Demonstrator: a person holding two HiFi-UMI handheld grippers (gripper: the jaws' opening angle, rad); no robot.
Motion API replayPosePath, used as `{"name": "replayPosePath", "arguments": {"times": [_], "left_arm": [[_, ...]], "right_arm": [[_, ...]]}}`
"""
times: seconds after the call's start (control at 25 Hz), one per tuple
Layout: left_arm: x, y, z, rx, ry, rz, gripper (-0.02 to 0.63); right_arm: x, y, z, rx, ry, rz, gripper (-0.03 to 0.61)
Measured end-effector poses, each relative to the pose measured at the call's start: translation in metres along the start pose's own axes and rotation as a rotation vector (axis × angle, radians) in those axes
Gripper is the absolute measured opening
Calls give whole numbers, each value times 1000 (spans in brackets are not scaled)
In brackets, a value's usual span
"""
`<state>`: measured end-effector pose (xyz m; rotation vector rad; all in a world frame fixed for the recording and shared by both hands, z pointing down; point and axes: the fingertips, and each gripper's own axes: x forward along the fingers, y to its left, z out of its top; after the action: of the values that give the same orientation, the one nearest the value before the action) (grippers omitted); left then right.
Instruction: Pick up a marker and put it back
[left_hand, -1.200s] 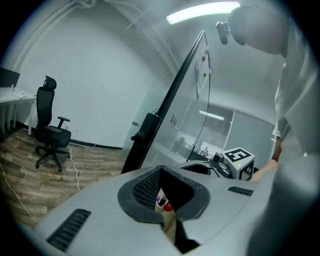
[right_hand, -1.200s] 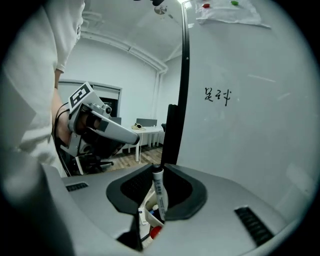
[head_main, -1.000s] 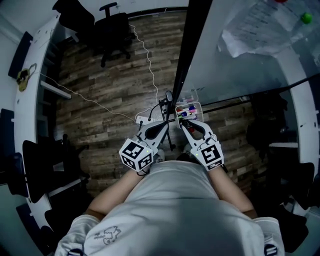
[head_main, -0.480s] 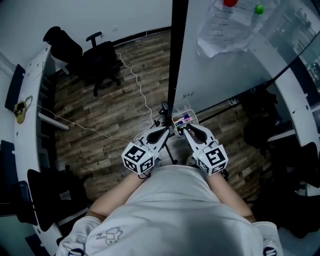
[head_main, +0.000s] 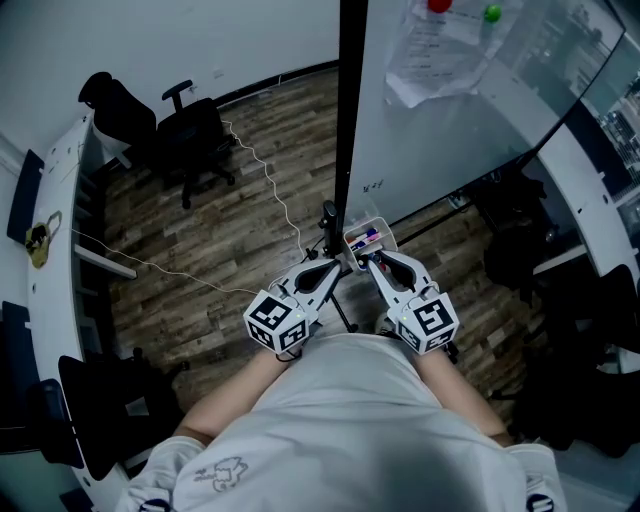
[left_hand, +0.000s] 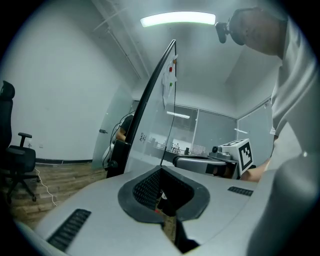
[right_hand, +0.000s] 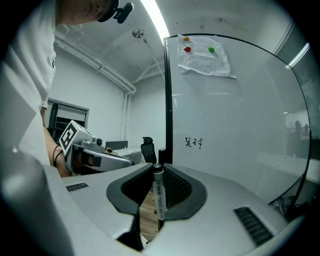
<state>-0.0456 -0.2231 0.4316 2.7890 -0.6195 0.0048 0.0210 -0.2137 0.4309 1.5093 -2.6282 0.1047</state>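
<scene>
A clear marker tray (head_main: 383, 233) with several coloured markers hangs at the foot of the whiteboard (head_main: 450, 120). My right gripper (head_main: 368, 262) is just in front of it, shut on a grey marker (right_hand: 160, 200) that stands upright between the black pads (right_hand: 181, 192). The right gripper (right_hand: 158, 182) faces the whiteboard (right_hand: 240, 130), which bears a small scribble. My left gripper (head_main: 336, 267) is close beside the right one, by the board's black post (head_main: 348, 120). The left gripper (left_hand: 162, 200) has its jaws drawn together, and I make out nothing gripped between them.
Papers (head_main: 430, 50) are pinned high on the board with red and green magnets. Two black office chairs (head_main: 190, 135) stand at the far left on the wood floor, where a white cable (head_main: 268, 185) trails. White desks (head_main: 55, 210) curve along the left side.
The head view has pulled back and shows more of the whiteboard. Both grippers stay side by side by the tray, the right one still shut on the marker.
</scene>
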Motion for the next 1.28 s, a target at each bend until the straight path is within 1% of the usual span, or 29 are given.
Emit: {"name": "replayPosePath", "arguments": {"times": [0.28, 0.4, 0.48, 0.64, 0.76, 0.92, 1.08, 1.28], "left_arm": [[-12, -4, 0, -3, -17, 5, 3], [-16, -4, 1, -32, -40, 4, 5], [-19, -3, 4, -41, -59, 18, 5], [-21, 1, 4, -39, -67, 52, 5], [-18, 3, 2, -47, -68, 65, 5], [-9, 6, 2, -51, -67, 82, 5], [4, 9, 7, -43, -76, 107, 5], [29, 14, 10, -41, -75, 147, 5]], "right_arm": [[-2, 13, 1, -34, 5, 11, 71], [-2, 15, 1, -30, 7, 18, 71], [-3, 16, 1, -28, 7, 22, 71], [-3, 15, -3, -25, 11, 36, 71], [-1, 8, -4, -9, 12, 42, 71], [4, -4, -3, -14, 7, 59, 71], [12, -25, 0, 18, -6, 84, 71], [24, -49, 6, -12, -18, 141, 71]]}}
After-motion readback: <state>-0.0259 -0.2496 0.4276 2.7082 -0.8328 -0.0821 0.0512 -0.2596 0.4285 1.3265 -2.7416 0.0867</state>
